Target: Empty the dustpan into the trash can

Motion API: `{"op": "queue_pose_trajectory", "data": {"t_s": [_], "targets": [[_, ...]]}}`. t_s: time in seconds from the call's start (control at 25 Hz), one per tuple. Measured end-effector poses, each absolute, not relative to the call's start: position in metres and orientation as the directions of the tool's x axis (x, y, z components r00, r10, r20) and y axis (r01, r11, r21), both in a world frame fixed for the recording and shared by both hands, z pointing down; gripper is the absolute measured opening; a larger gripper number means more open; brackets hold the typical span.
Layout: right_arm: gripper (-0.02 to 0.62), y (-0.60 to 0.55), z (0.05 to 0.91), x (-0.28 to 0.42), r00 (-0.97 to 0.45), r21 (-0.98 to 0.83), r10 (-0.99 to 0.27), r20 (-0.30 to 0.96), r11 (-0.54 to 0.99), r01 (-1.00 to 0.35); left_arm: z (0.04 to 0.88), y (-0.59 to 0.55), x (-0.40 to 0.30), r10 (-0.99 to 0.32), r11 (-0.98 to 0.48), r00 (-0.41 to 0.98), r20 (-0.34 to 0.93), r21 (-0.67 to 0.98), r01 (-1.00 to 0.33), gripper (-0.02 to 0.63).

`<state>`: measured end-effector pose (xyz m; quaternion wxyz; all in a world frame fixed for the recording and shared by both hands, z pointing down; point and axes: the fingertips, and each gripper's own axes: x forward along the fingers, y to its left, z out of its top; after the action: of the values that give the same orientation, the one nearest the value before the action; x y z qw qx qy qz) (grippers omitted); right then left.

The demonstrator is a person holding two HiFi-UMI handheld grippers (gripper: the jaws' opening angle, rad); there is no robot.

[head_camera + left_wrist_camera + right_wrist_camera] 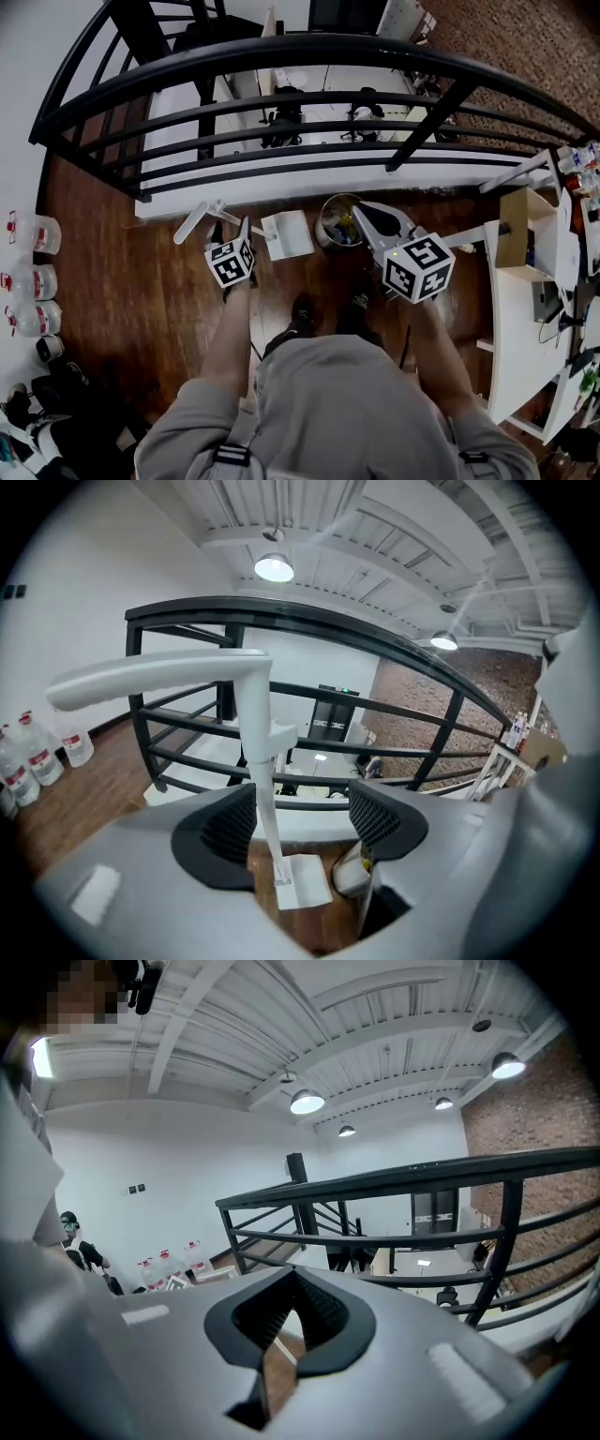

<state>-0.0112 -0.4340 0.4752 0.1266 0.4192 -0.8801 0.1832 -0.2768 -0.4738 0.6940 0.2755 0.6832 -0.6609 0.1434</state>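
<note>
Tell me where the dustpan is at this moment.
In the head view the dustpan stands on the floor left of centre, just left of the trash can and below the railing. Its handle passes between the open jaws of the left tool.

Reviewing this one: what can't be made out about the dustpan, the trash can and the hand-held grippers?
Dustpan: leftover dirt, too small in the head view.
Trash can: contents too small there; right hand-held gripper overlaps its rim; a jaw covers most of it in the left gripper view.
Left hand-held gripper: whether a pad touches the handle, unclear.
Right gripper view: that gripper's own body hides the can.
</note>
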Motion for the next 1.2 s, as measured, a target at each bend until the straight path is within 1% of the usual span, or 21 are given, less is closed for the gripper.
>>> {"op": "queue_pose_trajectory", "data": {"t_s": [0.08,0.16,0.24,0.36,0.44,0.52,0.64,0.8,0.96,1.2], "targets": [[-0.002,-0.433,0.47,-0.01,-0.619,-0.221,-0.7,0.356,0.581,-0.784,0.689,-0.456,-0.262,-0.807,-0.01,0.135,0.575,0.215,-0.977,0.277],[-0.002,-0.434,0.465,-0.011,-0.622,-0.226,-0.708,0.336,0.58,-0.782,0.672,-0.444,-0.238,-0.801,-0.103,0.229,0.553,0.25,-0.963,0.217],[-0.002,-0.435,0.46,-0.013,-0.625,-0.228,-0.713,0.318,0.583,-0.78,0.645,-0.438,-0.207,-0.793,-0.233,0.35,0.498,0.283,-0.93,0.185],[-0.002,-0.433,0.454,-0.014,-0.63,-0.225,-0.718,0.296,0.588,-0.777,0.593,-0.432,-0.162,-0.758,-0.425,0.515,0.4,0.297,-0.855,0.113],[-0.002,-0.43,0.447,-0.016,-0.632,-0.222,-0.723,0.279,0.592,-0.775,0.553,-0.427,-0.138,-0.738,-0.524,0.588,0.331,0.269,-0.808,0.044],[-0.002,-0.426,0.438,-0.019,-0.637,-0.215,-0.725,0.261,0.6,-0.771,0.513,-0.422,-0.119,-0.72,-0.599,0.644,0.258,0.236,-0.765,0.006],[-0.002,-0.418,0.425,-0.023,-0.644,-0.201,-0.727,0.238,0.612,-0.765,0.464,-0.413,-0.095,-0.67,-0.682,0.719,0.185,0.23,-0.695,0.006],[-0.002,-0.411,0.414,-0.023,-0.644,-0.194,-0.733,0.217,0.615,-0.765,0.424,-0.401,-0.074,-0.61,-0.75,0.78,0.138,0.216,-0.625,0.006],[-0.002,-0.402,0.397,-0.023,-0.65,-0.187,-0.739,0.177,0.623,-0.76,0.403,-0.394,-0.065,-0.592,-0.776,0.799,0.104,0.194,-0.6,0.006],[-0.002,-0.398,0.376,-0.016,-0.626,-0.156,-0.768,0.137,0.607,-0.779,0.392,-0.396,-0.06,-0.583,-0.786,0.807,0.088,0.19,-0.588,0.006]]}}
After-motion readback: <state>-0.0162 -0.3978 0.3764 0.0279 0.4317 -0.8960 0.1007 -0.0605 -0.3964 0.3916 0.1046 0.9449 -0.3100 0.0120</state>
